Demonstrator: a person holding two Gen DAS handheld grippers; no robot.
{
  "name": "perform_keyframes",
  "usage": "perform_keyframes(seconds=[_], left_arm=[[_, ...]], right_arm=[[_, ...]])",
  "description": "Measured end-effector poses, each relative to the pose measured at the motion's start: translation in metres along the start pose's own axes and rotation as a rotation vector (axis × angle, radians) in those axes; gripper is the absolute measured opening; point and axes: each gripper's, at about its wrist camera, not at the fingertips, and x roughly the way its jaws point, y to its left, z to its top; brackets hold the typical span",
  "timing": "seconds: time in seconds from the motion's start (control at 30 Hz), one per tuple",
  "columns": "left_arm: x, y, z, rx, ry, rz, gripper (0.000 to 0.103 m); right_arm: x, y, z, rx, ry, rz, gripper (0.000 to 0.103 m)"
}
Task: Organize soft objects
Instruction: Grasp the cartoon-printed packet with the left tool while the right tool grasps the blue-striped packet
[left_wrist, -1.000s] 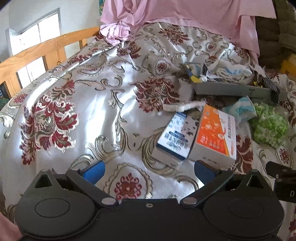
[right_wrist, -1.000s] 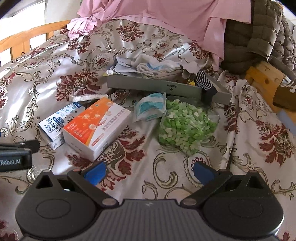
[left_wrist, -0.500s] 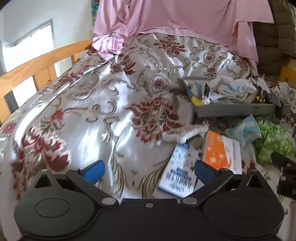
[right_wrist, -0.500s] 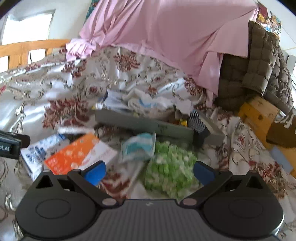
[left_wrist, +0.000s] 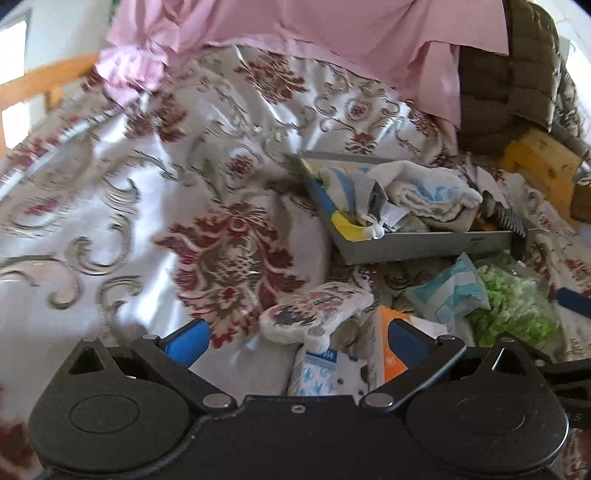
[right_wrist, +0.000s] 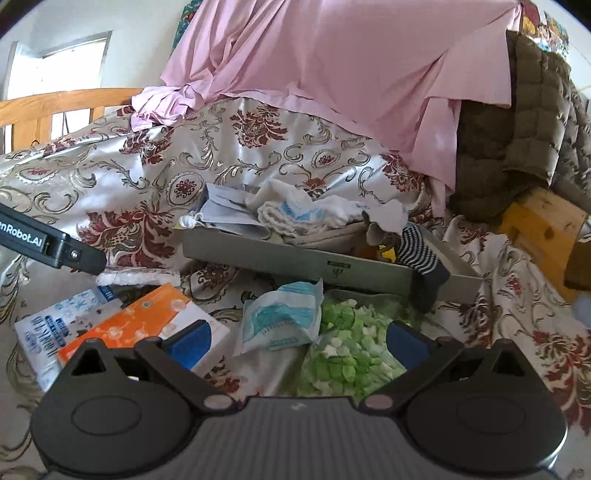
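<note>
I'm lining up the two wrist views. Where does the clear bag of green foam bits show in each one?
Left wrist: the clear bag of green foam bits lies at the right edge, below the grey tray.
Right wrist: the bag lies low in the centre, between the open fingers.
Shared landmark: the grey rectangular tray of cloths lies just behind it.

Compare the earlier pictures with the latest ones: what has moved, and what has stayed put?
Both open grippers, left gripper and right gripper, dropped lower and closer to the clutter, gripping nothing. The grey tray, orange box, green bag and floral pad stayed where they lay.
</note>
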Motion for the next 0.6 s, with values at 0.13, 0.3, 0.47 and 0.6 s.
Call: perform_keyframes(seconds=[0.13, 0.3, 0.47, 0.6], left_arm=[[0.019, 0.009, 0.004, -0.024, 0.027, -0.083, 0.102], [0.038, 0.021, 0.009, -0.077, 0.060, -0.154, 0.102], [0.053, 0.035, 0.011, -0.179, 0.136, -0.279, 0.100], [0.067, 0.046, 0.010, -0.264, 0.171, -0.332, 0.095]], right_arm=[[0.019, 0.001, 0.005, -0.022, -0.001, -0.002, 0.103], [0.046, 0.003, 0.011, -0.057, 0.015, 0.008, 0.103], [0.071, -0.002, 0.023, -0.025, 0.054, 0.025, 0.103], [0.087, -0.006, 0.029, -0.018, 0.090, 0.039, 0.103]])
